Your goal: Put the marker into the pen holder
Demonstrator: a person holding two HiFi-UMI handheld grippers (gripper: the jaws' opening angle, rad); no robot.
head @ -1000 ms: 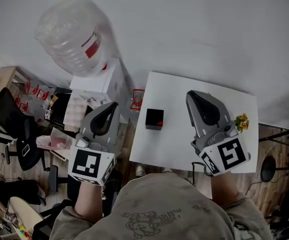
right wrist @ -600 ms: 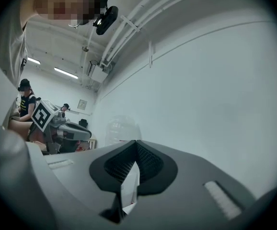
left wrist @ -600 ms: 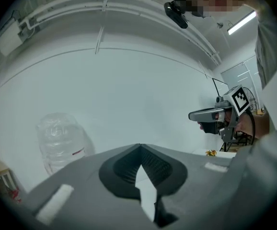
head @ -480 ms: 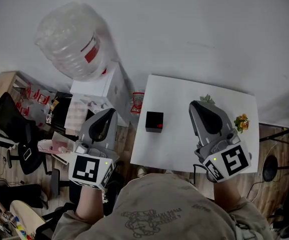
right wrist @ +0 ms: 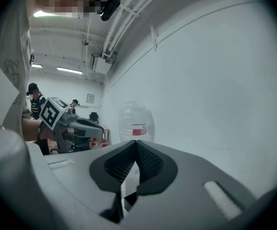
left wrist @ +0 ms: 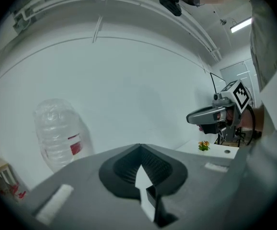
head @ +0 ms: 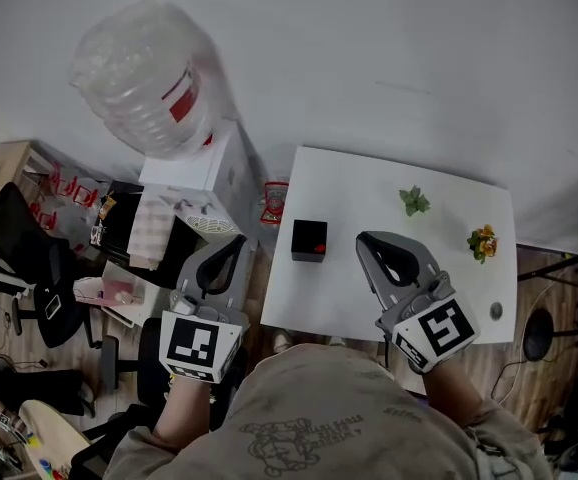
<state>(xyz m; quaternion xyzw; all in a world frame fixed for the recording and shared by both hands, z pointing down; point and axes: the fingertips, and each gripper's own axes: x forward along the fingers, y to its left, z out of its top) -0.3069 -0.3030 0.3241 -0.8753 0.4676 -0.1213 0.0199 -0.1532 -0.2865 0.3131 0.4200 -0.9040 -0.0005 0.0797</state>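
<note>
At the white table (head: 369, 298), the left gripper (head: 231, 241) hangs beside its left edge and the right gripper (head: 369, 241) over its front, both pressed together, empty. The black pen holder (head: 307, 236) near the left edge shows a red spot (head: 318, 247), probably the marker; only withdrawal seems to remain.

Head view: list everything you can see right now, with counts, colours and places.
White rectangular table: one, white, centre-right.
Black square box: one, black, near the table's left edge.
Small red item: one, red, inside the box; kind unclear.
Green leafy sprig: one, green, table's far side.
Yellow-orange flower clump: one, table's right side.
Clear plastic water jug: one, red label, on white cabinet left of table.
Left gripper: one, grey, shut, empty, left of table.
Right gripper: one, grey, shut, empty, over table.
</note>
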